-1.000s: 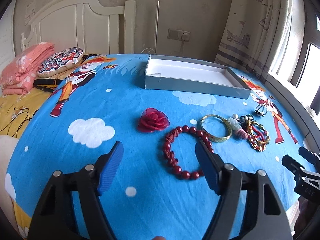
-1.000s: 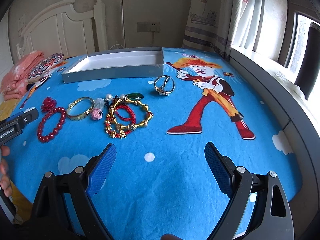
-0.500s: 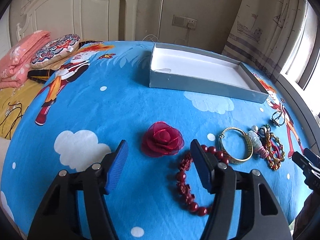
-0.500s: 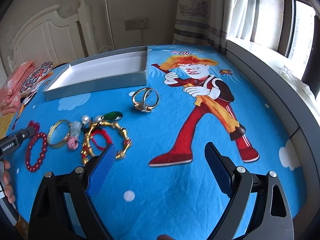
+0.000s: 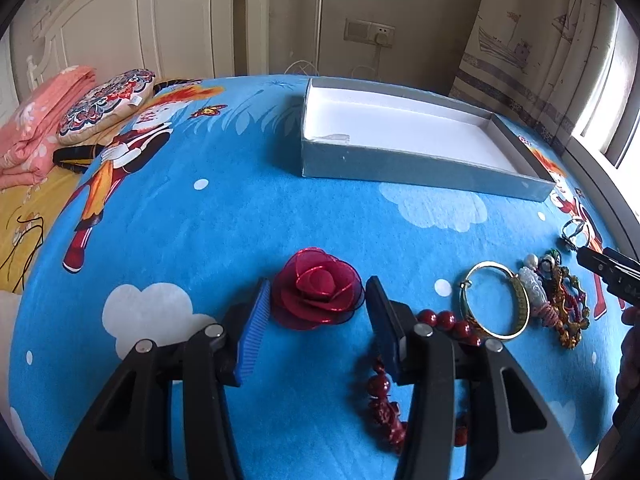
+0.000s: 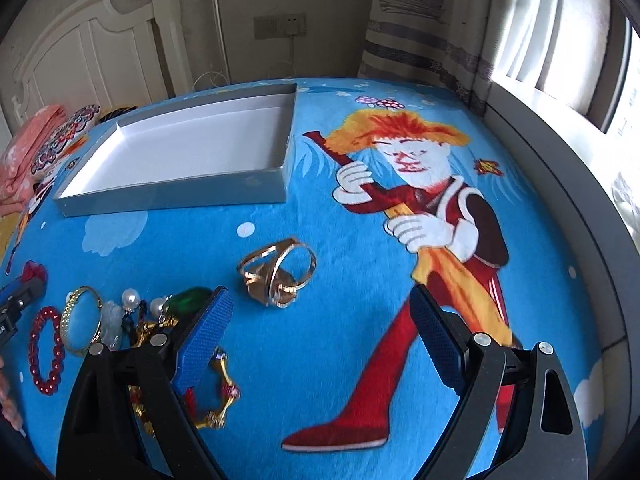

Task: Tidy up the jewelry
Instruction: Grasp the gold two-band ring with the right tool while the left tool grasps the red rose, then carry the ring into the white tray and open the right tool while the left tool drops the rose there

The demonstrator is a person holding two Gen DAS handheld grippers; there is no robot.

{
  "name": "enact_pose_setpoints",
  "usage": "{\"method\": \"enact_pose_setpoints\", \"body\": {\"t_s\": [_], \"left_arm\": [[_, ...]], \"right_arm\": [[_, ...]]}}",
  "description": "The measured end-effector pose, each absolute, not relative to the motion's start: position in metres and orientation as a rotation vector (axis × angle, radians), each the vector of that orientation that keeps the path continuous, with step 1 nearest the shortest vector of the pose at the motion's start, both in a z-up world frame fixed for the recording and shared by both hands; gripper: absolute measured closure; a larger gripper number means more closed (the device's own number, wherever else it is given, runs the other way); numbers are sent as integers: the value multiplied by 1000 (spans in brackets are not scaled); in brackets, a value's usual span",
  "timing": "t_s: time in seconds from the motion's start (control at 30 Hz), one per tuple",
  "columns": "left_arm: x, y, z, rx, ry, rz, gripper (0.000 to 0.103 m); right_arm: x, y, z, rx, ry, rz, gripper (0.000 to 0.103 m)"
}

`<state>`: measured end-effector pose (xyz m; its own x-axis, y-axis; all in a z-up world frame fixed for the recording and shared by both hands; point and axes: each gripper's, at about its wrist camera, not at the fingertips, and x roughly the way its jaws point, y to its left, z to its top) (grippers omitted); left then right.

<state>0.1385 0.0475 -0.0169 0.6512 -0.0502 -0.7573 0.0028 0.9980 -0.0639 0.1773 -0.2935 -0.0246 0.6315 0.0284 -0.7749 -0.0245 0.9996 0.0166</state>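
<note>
A red fabric rose lies on the blue cartoon bedspread, right between the blue pads of my left gripper. The pads stand at the petal edges and the rose is not squeezed. A red bead bracelet lies partly under the right finger. Beside it are a gold bangle and a tangle of chains and beads. My right gripper is wide open and holds nothing, with a gold ring just ahead, left of centre. The empty grey box lies beyond.
A patterned pillow and folded pink blanket sit at the far left by the white headboard. A grey ledge, curtain and window run along the right side. The right gripper's tip shows near the ring.
My left gripper moved forward to the rose and its jaws narrowed around it. My right gripper advanced toward the gold ring, still wide open.
</note>
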Motion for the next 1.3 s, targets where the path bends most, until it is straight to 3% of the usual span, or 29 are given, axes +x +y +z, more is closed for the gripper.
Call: {"method": "enact_pose_setpoints", "body": {"t_s": [0.3,0.37,0.83,1.3], "left_arm": [[148,47,-5,-68,841,-48,56],[150,47,-4,-68,841,-50,56],[159,41,1,-57,827,-72,56],[185,18,31,-11,746,-98,56]], "right_arm": [[194,-287,-32,-25,920,107,46],[192,-286,-30,-28,913,115,61],[174,-284,-8,47,840,62,63],[208,-250,24,85,753,62,63]]}}
